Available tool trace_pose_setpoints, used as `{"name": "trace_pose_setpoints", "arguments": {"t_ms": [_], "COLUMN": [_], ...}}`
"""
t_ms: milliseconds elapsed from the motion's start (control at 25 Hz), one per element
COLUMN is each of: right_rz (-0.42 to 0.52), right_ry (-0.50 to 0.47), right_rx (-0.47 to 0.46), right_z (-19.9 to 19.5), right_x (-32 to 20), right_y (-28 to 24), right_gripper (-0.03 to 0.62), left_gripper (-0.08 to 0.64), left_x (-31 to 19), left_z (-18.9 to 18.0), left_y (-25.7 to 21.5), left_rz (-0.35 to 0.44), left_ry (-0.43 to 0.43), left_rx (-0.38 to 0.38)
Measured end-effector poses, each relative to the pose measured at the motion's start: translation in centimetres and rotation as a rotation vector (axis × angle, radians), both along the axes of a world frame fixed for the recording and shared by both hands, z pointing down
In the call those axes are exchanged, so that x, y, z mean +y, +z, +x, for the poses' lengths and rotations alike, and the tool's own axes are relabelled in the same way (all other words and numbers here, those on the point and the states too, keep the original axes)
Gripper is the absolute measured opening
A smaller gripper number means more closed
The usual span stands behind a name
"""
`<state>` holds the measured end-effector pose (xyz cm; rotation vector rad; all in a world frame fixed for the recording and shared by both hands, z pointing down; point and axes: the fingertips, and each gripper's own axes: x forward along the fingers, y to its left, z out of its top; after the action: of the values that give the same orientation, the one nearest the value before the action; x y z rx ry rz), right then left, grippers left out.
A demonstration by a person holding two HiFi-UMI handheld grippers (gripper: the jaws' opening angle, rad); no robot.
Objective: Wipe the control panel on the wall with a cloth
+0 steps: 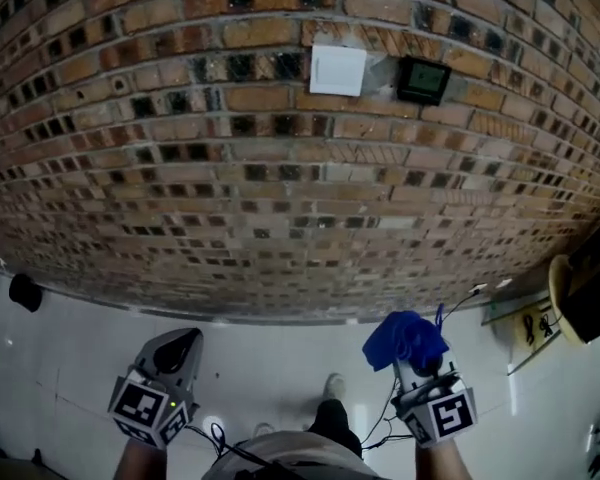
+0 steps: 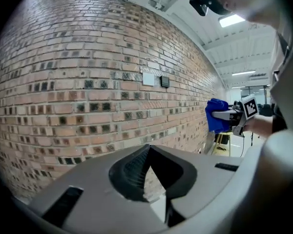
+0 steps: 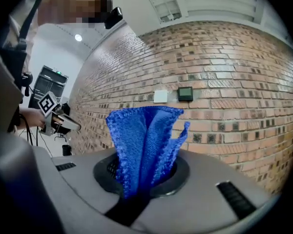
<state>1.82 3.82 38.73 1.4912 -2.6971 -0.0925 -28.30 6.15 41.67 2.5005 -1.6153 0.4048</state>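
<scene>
The black control panel [image 1: 423, 79] with a small screen is mounted high on the brick wall, right of a white switch plate [image 1: 337, 70]. Both appear small in the right gripper view, panel [image 3: 185, 93] and plate [image 3: 160, 96], and in the left gripper view, panel [image 2: 164, 81]. My right gripper [image 1: 412, 356] is low at the right, well below the panel, shut on a bunched blue cloth [image 1: 405, 338] that stands up from its jaws [image 3: 144, 140]. My left gripper [image 1: 178, 348] hangs low at the left, its jaws [image 2: 147, 150] shut with nothing between them.
A white floor runs along the foot of the brick wall [image 1: 280, 188]. A black object [image 1: 25, 291] lies at the far left. Cables [image 1: 460, 300], a yellow frame [image 1: 525, 323] and a dark case [image 1: 592, 288] are at the right. The person's shoe [image 1: 332, 386] is between the grippers.
</scene>
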Motion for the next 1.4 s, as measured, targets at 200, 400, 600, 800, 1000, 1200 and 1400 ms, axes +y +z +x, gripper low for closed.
{"name": "trace_pose_setpoints", "arguments": {"t_ms": [200, 400, 600, 800, 1000, 1200, 1400], "right_rz": [-0.032, -0.010, -0.003, 0.029, 0.033, 0.034, 0.027], "right_ry": [0.045, 0.078, 0.100, 0.098, 0.114, 0.108, 0.117], "right_rx": [0.002, 0.021, 0.031, 0.041, 0.059, 0.061, 0.057], "right_z": [-3.1, -3.7, -3.3, -3.5, -3.4, -4.0, -4.0], "right_x": [7.1, 10.5, 12.9, 14.5, 16.0, 16.5, 16.6], "right_y": [-0.2, -1.7, -2.6, -3.6, -3.6, -3.1, -2.5], "right_gripper": [0.089, 0.089, 0.089, 0.089, 0.087, 0.087, 0.087], "left_gripper": [0.002, 0.001, 0.002, 0.001, 0.001, 0.002, 0.002], "left_x": [4.1, 5.5, 6.4, 7.0, 8.1, 9.0, 9.6], "left_z": [-3.1, -3.6, -2.6, -1.7, -1.1, -2.0, -2.2], "left_y": [0.6, 0.2, -0.7, -0.8, -1.1, -0.8, -0.4], "left_rz": [-0.011, -0.001, 0.014, 0.017, 0.030, 0.033, 0.026], "left_ry": [0.047, 0.085, 0.129, 0.166, 0.190, 0.176, 0.177], "left_rx": [0.039, 0.063, 0.077, 0.084, 0.090, 0.089, 0.090]}}
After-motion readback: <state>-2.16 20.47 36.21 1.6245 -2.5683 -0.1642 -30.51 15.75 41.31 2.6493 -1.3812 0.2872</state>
